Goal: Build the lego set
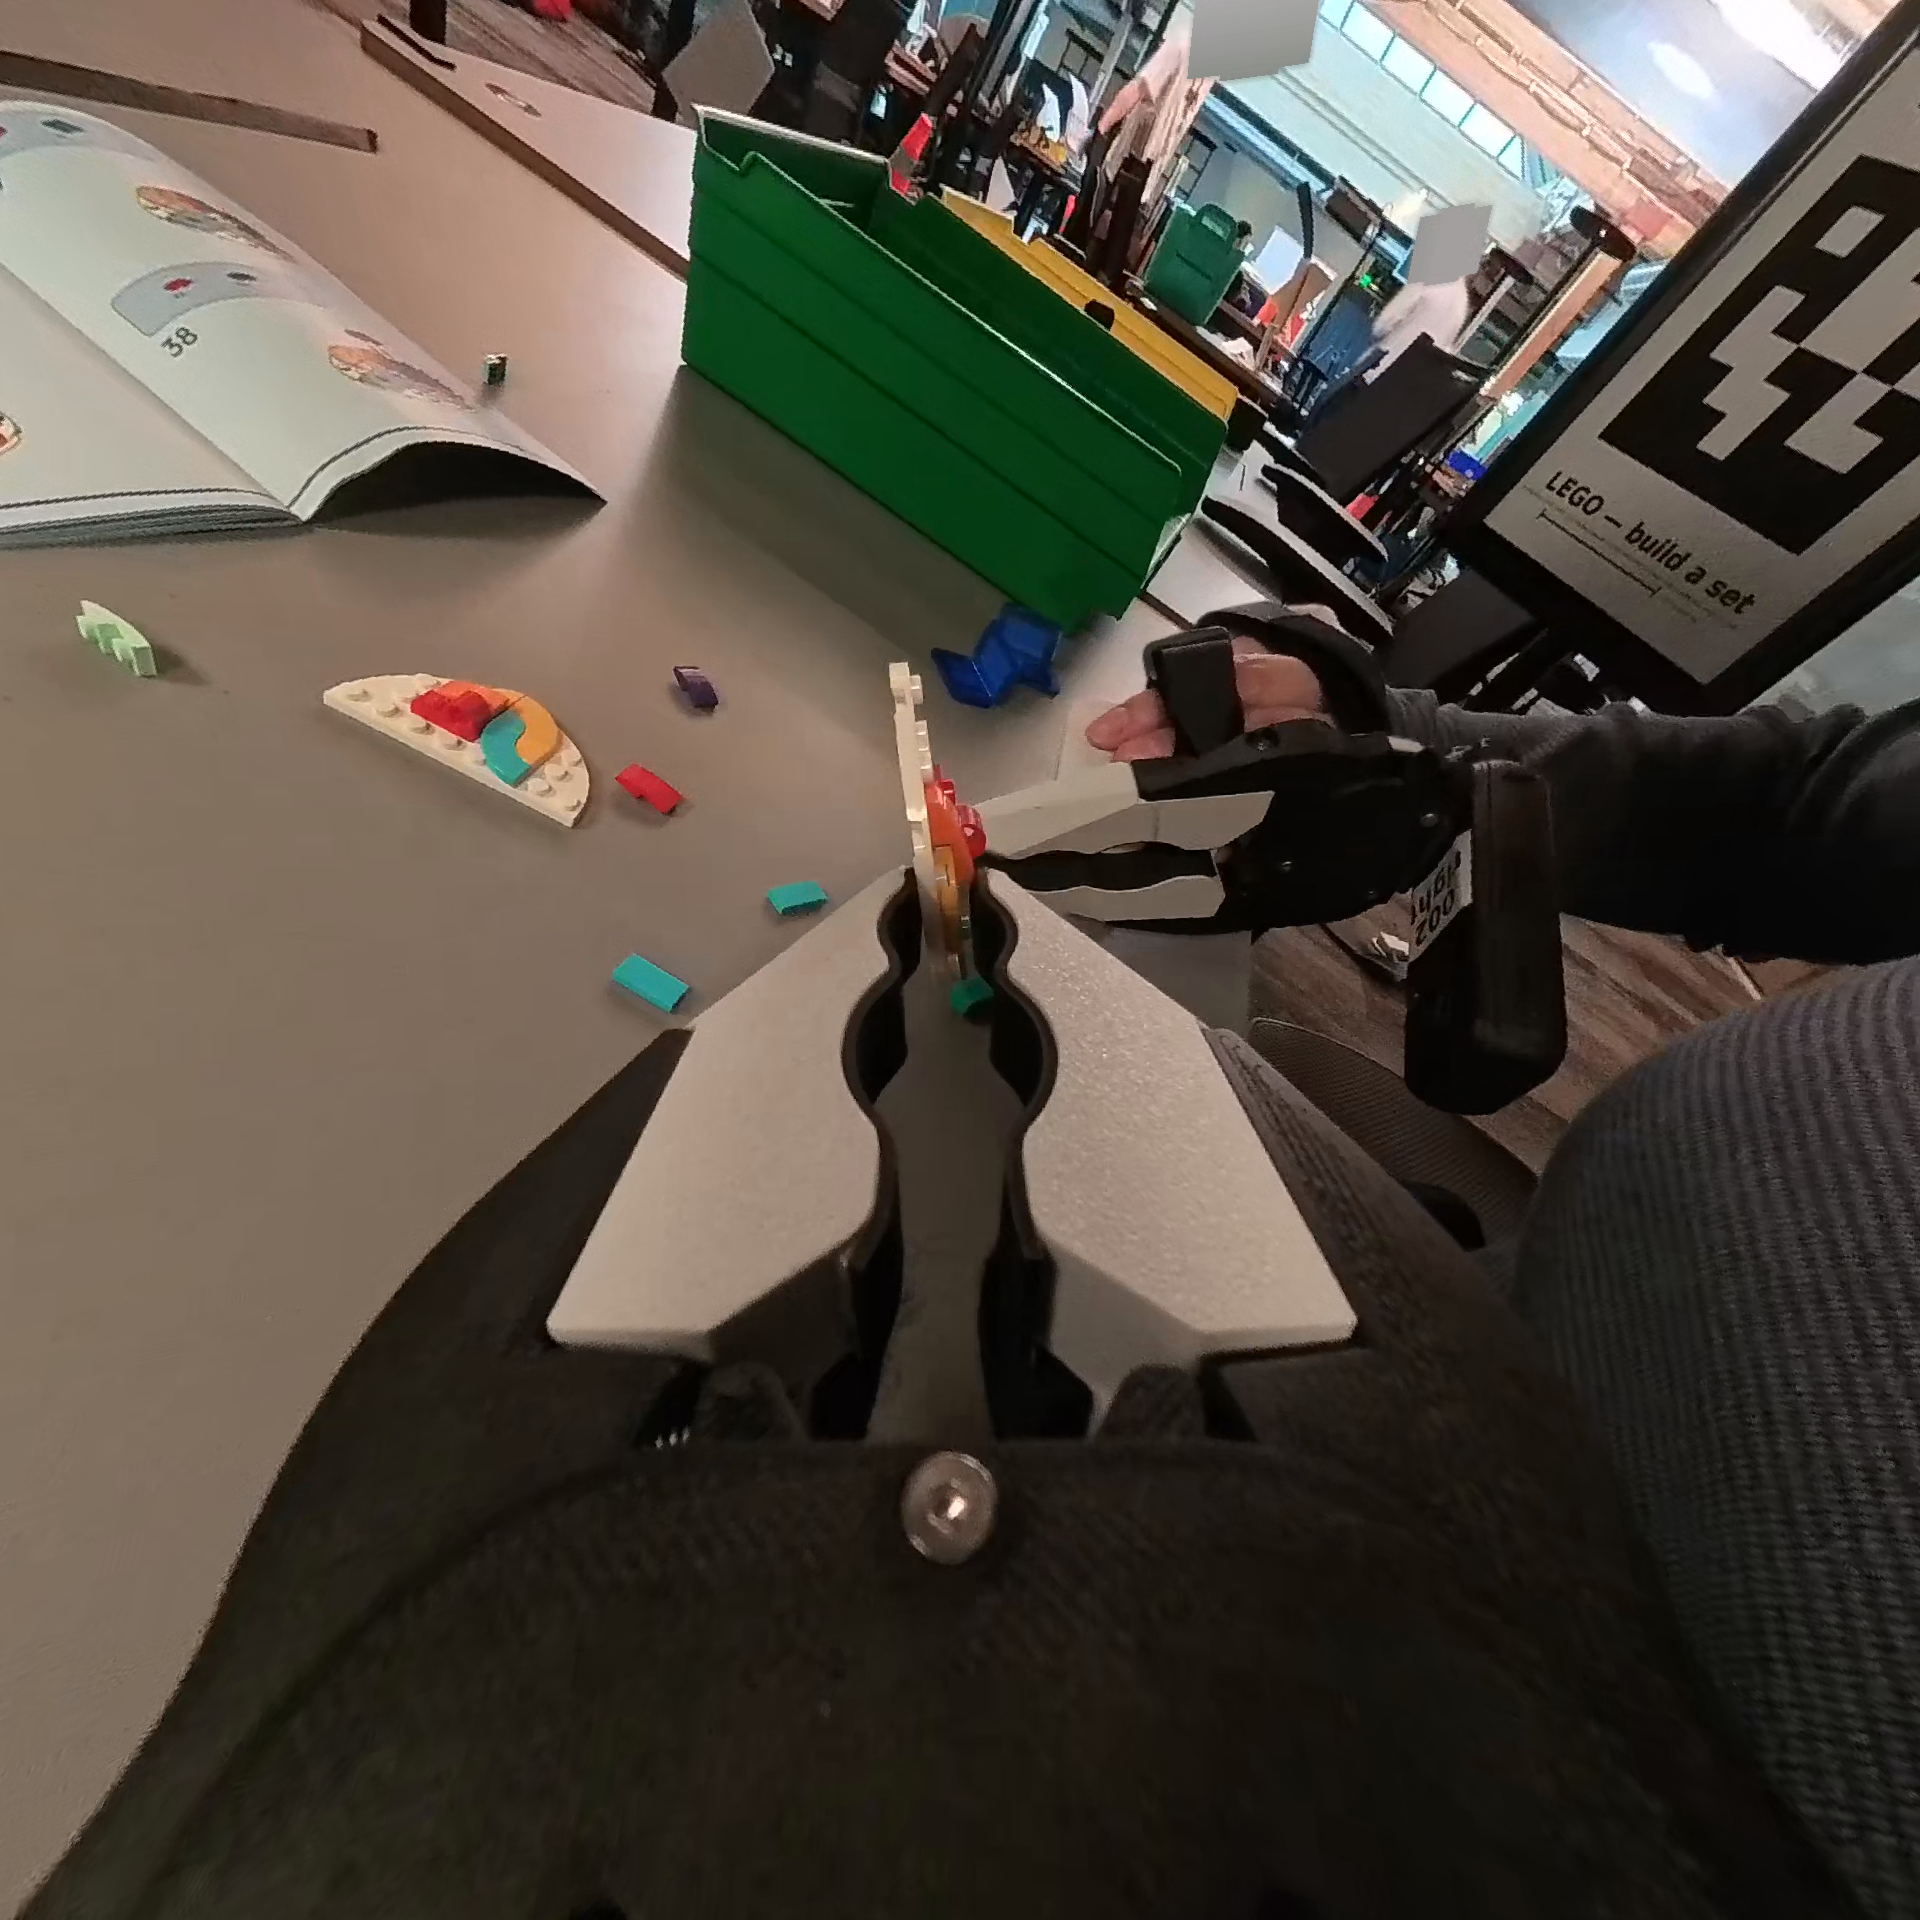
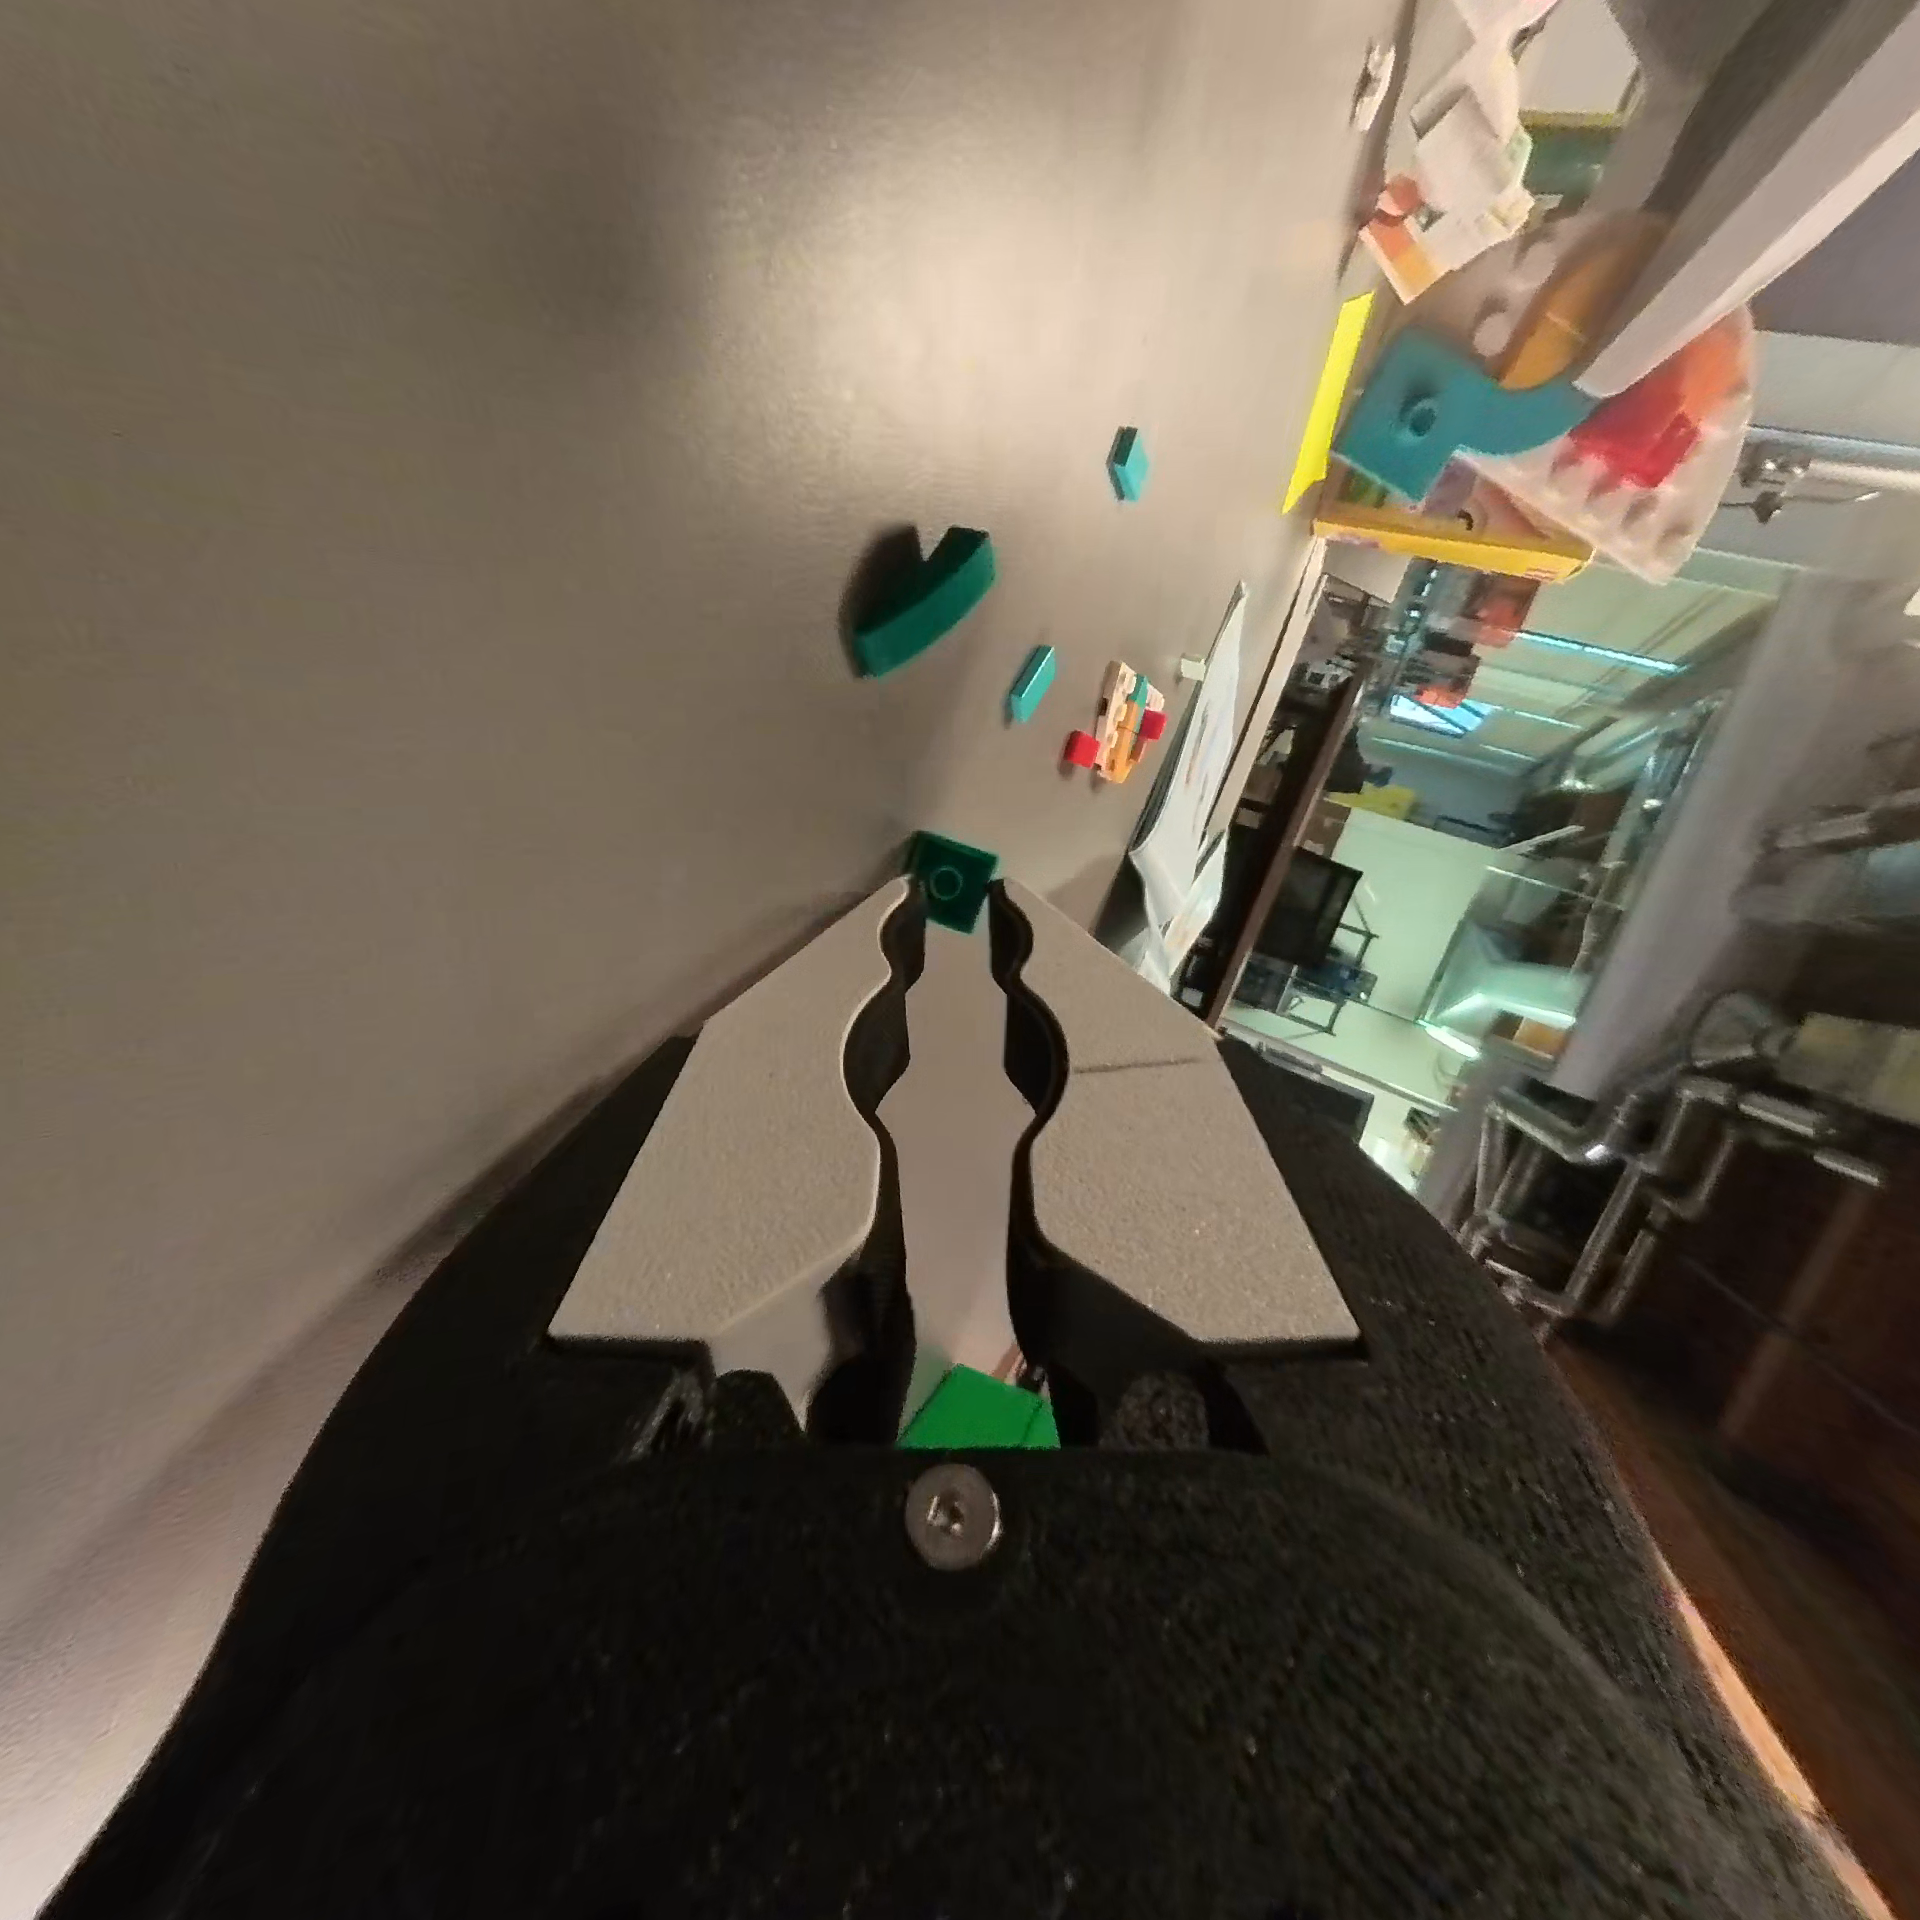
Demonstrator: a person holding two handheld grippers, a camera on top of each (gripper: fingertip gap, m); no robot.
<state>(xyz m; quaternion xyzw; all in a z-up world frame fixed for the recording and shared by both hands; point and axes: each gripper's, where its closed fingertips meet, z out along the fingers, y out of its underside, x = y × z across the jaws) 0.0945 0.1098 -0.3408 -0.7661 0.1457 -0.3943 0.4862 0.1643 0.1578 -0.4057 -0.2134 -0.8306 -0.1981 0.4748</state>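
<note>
Lego half-disc plate (image 1: 914,769), light, stiff and thin, stands on edge clenched in the left gripper (image 1: 948,883), beside the right gripper (image 2: 951,883) pinching a small green tile (image 2: 948,885); best gripped by its edges.

Left claw (image 1: 943,883) clamped on a part, right claw (image 2: 951,881) pinching another, its tips alongside the left's.

A lab-like open workspace — rows of desks (image 1: 1039,135) and chairs (image 1: 1392,405); a fiducial-marker sign (image 1: 1756,343) stands nearby.
</note>
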